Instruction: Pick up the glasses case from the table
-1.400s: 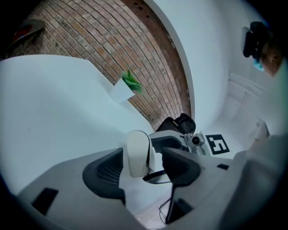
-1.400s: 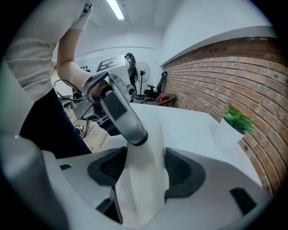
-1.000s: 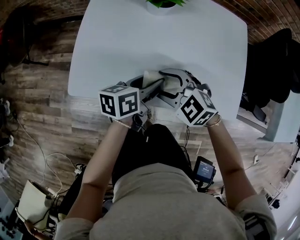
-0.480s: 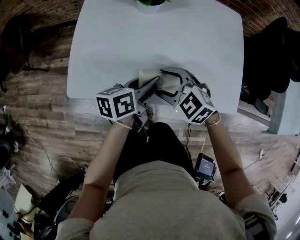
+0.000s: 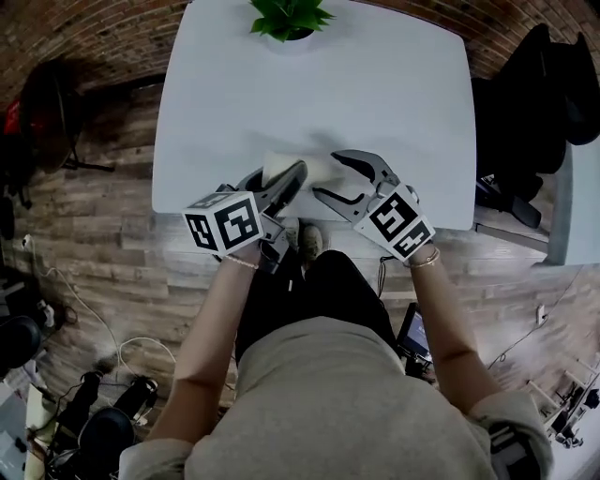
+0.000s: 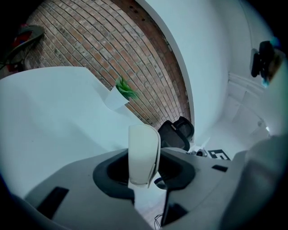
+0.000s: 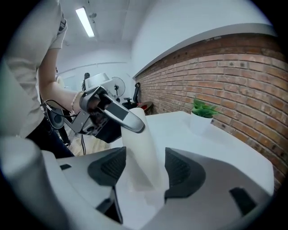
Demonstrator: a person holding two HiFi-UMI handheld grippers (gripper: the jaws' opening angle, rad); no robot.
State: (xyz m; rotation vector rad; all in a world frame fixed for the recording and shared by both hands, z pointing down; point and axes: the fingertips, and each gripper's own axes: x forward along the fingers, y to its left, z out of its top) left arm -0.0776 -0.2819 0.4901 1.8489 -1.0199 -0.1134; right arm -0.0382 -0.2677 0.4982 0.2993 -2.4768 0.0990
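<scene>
The white glasses case (image 5: 314, 169) hangs just above the front edge of the white table (image 5: 375, 84). My left gripper (image 5: 292, 178) is shut on its left end; those jaws have just been closing with the case between them. In the left gripper view the case (image 6: 143, 155) stands upright, pinched between the pads. My right gripper (image 5: 330, 176) is open and straddles the other end. In the right gripper view the case (image 7: 141, 157) runs between the pads with slim gaps on both sides, and the left gripper's finger (image 7: 121, 117) lies over its far end.
A potted green plant (image 5: 287, 17) stands at the table's far edge. Dark chairs and bags (image 5: 534, 94) crowd the right side. Wooden floor with cables (image 5: 84, 309) lies to the left. A brick wall (image 6: 103, 49) runs behind the table.
The left jaws have closed onto the case. Both grippers have risen and the case has come up off the table with them. The right gripper has rolled.
</scene>
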